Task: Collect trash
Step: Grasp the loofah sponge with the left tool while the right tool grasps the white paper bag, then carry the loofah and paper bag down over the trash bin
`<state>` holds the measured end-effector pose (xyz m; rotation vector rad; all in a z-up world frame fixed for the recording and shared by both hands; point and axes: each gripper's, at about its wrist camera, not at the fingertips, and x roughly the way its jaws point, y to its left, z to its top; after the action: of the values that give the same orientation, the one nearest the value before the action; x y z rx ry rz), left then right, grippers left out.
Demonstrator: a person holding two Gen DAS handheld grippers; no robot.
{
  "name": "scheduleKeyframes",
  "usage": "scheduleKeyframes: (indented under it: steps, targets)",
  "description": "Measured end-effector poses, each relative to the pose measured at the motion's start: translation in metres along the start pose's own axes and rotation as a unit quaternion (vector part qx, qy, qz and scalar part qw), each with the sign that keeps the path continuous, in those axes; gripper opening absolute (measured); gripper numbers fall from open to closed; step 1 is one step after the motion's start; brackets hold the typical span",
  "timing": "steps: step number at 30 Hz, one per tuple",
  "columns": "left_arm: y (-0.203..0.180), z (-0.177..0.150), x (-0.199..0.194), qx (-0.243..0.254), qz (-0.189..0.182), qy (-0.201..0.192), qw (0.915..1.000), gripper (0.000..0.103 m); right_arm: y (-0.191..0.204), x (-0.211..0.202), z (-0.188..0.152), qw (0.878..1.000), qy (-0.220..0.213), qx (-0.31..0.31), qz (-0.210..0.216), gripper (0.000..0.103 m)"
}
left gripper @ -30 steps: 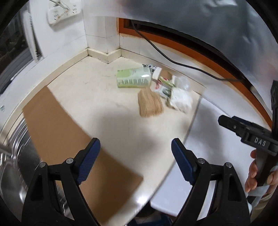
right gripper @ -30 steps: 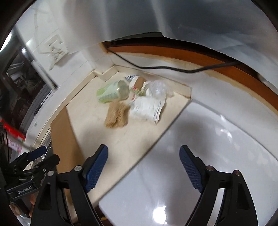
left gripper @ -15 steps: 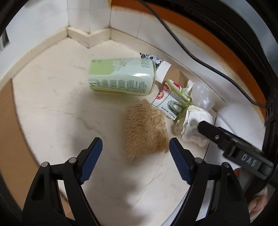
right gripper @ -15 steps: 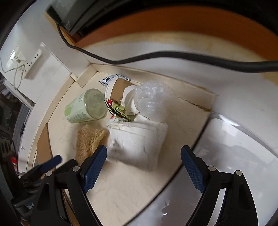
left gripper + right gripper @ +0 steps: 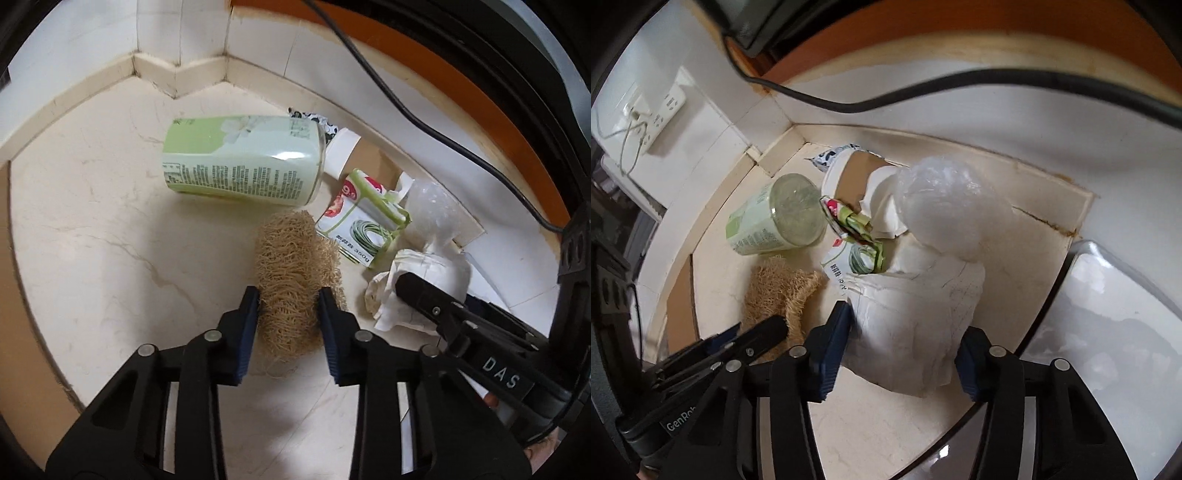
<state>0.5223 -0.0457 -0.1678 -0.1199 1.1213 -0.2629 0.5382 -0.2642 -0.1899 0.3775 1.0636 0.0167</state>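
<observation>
A tan loofah scrubber (image 5: pixel 291 251) lies on the cream counter (image 5: pixel 110 240). My left gripper (image 5: pixel 289 295) is closing on its near end, and both pads press into the fibres. In the right wrist view a crumpled white paper wad (image 5: pixel 916 295) sits between the closing jaws of my right gripper (image 5: pixel 905 332), both pads touching its sides. Behind them lie a green can (image 5: pixel 240 162) on its side, a torn food packet (image 5: pixel 354 218), a paper cup (image 5: pixel 343 147) and a clear plastic bag (image 5: pixel 945 206).
The trash sits in a tiled wall corner. A black cable (image 5: pixel 886 96) runs along the wall above it, and a power strip (image 5: pixel 653 114) hangs at the left. A glossy white surface (image 5: pixel 1108 314) adjoins the counter on the right, brown cardboard (image 5: pixel 22 332) on the left.
Both grippers came down and forward to the trash pile with their jaws wide. The left jaws have now closed onto the loofah and the right jaws onto the paper wad.
</observation>
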Motion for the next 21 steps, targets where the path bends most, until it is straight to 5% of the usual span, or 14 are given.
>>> scheduleKeyframes:
  steps: [9,21]
  targets:
    - [0.003,-0.026,-0.064,0.007,0.015,-0.02,0.9997,0.026,0.027,-0.046,-0.026,0.999,-0.021,-0.028,-0.001,0.044]
    - [-0.009,-0.119,-0.224,0.031,-0.016,-0.061,0.9975,0.026,0.072,-0.177,-0.114,0.995,-0.039,-0.081,0.032,0.044]
